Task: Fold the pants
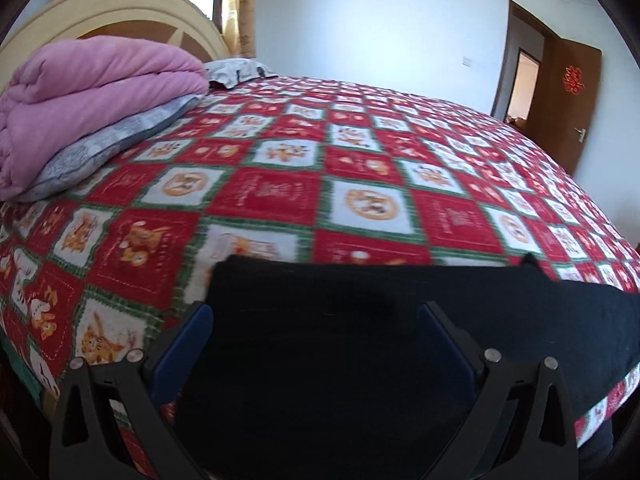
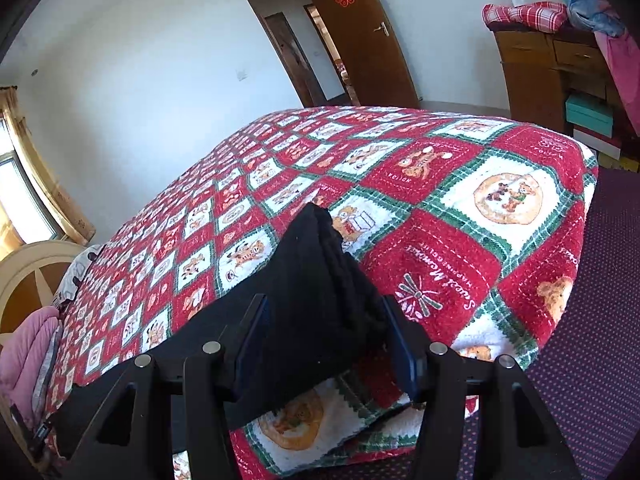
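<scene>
Across both views, a wide bed under a red, white and green checked cover [image 1: 360, 168]. Far off by the headboard, a folded pink quilt [image 1: 92, 92], well apart from the work.

Along the near edge of the cover, the black pants [image 1: 340, 320], seemingly doubled into a thick band already. In the right view, their layered end [image 2: 304, 280] is raised a little, near the foot corner of the bed.

Over the band, the left gripper [image 1: 316, 312], spread wide and holding nothing, with the cloth only lying below and between its blue fingers [image 1: 192, 340].

Around the layered end, the right gripper [image 2: 326, 302], about half open. Cloth between its fingers [image 2: 404, 356], maybe brushing them, but apparently not squeezed.

Probably the moment of laying down a fold. To do it well:
- draw the right gripper straight back, without dragging the top layer;
- check that the layers sit edge on edge;
- for the next grasp, take all layers together, close to the corner;
- keep the band flat on the cover and away from the bed edge.
</scene>
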`<state>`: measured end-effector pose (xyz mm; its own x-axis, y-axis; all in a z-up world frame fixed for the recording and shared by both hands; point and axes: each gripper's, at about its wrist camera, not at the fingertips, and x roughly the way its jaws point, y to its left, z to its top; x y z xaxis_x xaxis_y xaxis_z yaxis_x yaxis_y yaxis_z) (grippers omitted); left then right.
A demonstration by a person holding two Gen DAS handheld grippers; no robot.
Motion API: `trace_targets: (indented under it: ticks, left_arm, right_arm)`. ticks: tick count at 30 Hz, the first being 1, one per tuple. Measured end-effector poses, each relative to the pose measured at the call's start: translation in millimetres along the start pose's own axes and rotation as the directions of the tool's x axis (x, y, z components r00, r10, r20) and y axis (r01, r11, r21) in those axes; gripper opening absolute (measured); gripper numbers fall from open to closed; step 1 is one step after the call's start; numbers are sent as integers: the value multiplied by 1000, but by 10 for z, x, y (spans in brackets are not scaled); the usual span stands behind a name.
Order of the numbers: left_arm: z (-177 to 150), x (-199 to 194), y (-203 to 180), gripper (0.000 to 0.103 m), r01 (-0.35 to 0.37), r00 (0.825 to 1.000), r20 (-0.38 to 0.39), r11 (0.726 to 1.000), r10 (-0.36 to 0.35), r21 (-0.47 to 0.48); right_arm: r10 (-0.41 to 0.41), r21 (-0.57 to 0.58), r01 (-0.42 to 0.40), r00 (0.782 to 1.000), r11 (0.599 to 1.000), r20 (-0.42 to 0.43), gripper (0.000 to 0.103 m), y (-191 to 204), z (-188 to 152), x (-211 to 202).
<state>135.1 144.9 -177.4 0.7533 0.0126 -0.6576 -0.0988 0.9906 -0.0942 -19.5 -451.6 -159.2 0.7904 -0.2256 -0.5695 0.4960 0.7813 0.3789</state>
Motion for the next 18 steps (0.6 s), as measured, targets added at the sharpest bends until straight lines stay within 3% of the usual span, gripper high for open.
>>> trace_targets:
  ticks: [7, 12, 15, 18]
  left_arm:
    - [-157, 124, 18, 103, -17, 1000, 2, 1000, 17, 19]
    - [-181, 140, 64, 103, -5, 1000, 22, 1000, 5, 23]
    - [-187, 146, 85, 103, 4, 1000, 31, 1000, -4, 17]
    - [-188, 150, 87, 103, 4, 999, 32, 1000, -5, 16]
  right_arm:
    - [14, -39, -12, 999, 999, 40, 57, 72, -78, 51]
    - [58, 15, -59, 996, 998, 62, 54, -26, -54, 44]
    - [73, 40, -75, 995, 996, 61, 46, -79, -53, 46]
    - [71, 67, -75, 996, 995, 56, 24, -145, -36, 65]
